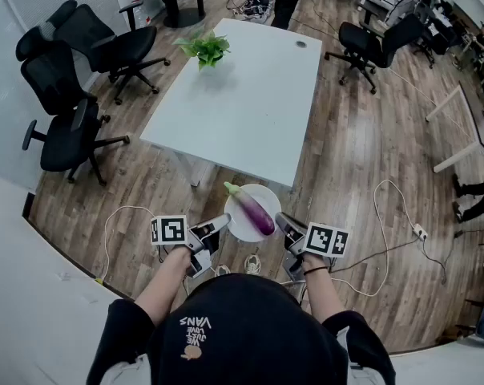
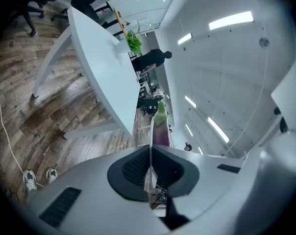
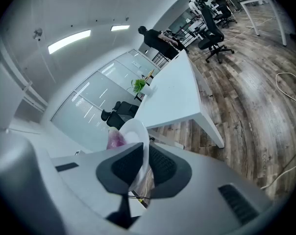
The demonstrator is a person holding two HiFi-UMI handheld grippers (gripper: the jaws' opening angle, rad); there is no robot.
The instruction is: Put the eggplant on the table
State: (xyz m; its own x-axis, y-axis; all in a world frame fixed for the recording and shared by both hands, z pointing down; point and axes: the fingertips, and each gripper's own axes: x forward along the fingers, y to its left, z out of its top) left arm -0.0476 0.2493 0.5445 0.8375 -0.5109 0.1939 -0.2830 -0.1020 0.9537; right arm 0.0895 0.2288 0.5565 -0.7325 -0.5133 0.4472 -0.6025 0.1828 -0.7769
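A purple eggplant (image 1: 253, 208) with a green stem lies on a white plate (image 1: 240, 228) held in the air just short of the white table (image 1: 250, 95). My left gripper (image 1: 223, 223) is shut on the plate's left rim and my right gripper (image 1: 282, 223) is shut on its right rim. In the left gripper view the plate (image 2: 151, 131) runs edge-on between the dark pads, with the eggplant (image 2: 160, 126) standing above them. The right gripper view shows the plate (image 3: 136, 136) pinched between the pads, a bit of the eggplant (image 3: 113, 139) peeking behind it.
A small potted plant (image 1: 205, 49) stands on the table's far left part. Black office chairs (image 1: 74, 79) crowd the left side, another chair (image 1: 366, 42) is at the far right. Cables (image 1: 386, 215) trail over the wooden floor. A person (image 3: 155, 37) stands beyond the table's far end.
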